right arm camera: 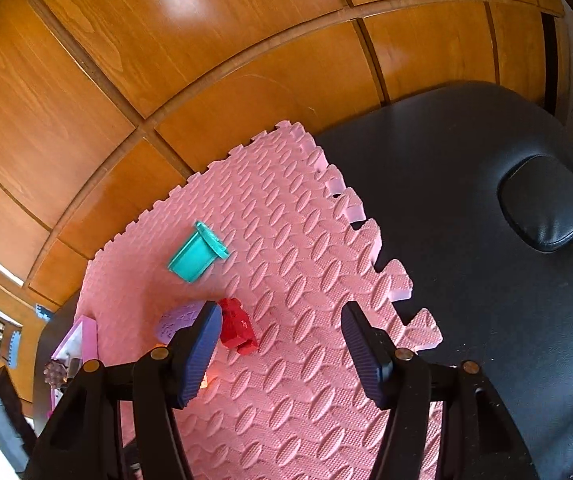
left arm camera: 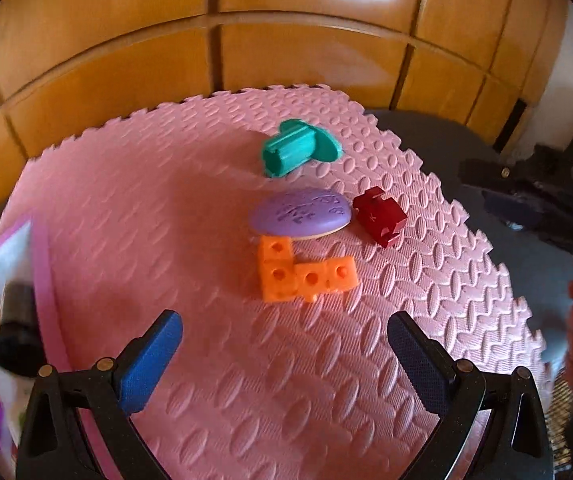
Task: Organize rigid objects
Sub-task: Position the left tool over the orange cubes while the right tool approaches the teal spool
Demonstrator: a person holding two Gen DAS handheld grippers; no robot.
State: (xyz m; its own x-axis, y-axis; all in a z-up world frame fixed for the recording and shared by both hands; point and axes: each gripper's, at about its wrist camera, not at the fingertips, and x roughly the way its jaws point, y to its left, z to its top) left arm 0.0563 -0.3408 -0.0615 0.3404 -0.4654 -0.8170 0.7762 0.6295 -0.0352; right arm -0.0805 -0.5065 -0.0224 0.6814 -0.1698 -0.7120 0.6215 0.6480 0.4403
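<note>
On the pink foam mat (left arm camera: 190,240), ahead of the left tool (left arm camera: 284,338), whose jaws stand wide and empty, the orange block piece (left arm camera: 300,274) looks light, stiff and probably a little slick, best pinched across its flat sides.

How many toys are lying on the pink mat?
4. The teal piece lies farthest back, the purple oval mid-mat, the red block just right of it, and the orange holed blocks nearest. Others may be hidden out of view.
</note>
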